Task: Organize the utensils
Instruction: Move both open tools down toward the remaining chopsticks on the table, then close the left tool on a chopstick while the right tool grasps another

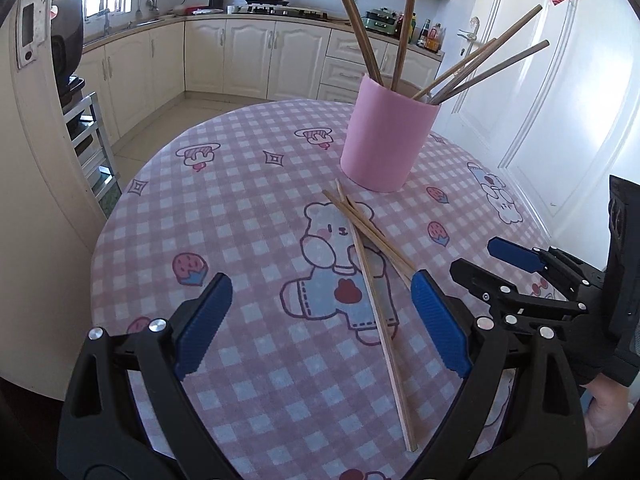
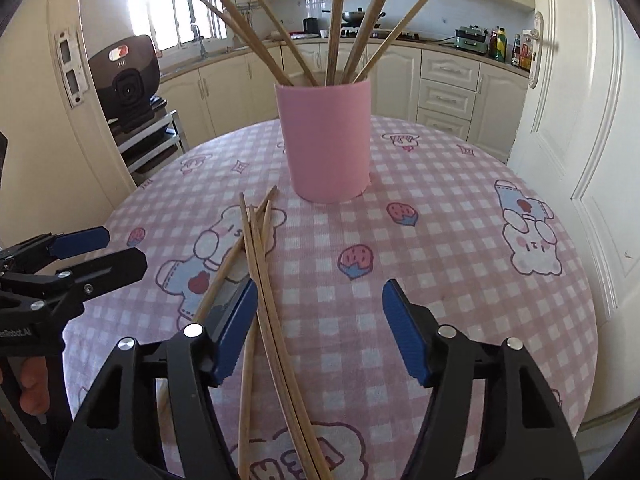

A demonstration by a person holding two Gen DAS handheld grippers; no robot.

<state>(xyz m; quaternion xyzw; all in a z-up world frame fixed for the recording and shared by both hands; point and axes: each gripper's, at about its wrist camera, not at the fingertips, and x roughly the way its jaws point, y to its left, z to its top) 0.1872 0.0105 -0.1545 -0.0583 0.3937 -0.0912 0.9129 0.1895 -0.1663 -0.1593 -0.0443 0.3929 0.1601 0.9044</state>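
Kitchen, round table with pink checked cloth (image 2: 440, 216) | pink cylindrical holder (image 2: 326, 140) already holds several wooden chopsticks (image 2: 336, 20) | loose wooden chopsticks (image 2: 260, 264) remain on cloth | left gripper (image 1: 322, 320) and right gripper (image 2: 320, 332): fingers spread, empty.

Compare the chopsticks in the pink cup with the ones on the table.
The chopsticks in the cup stand nearly upright and fan apart; the chopsticks on the table lie flat, crossed in a loose pile. The cup's set is inside the pink cup; the loose set sits in front of it. Both look like plain brown wood.
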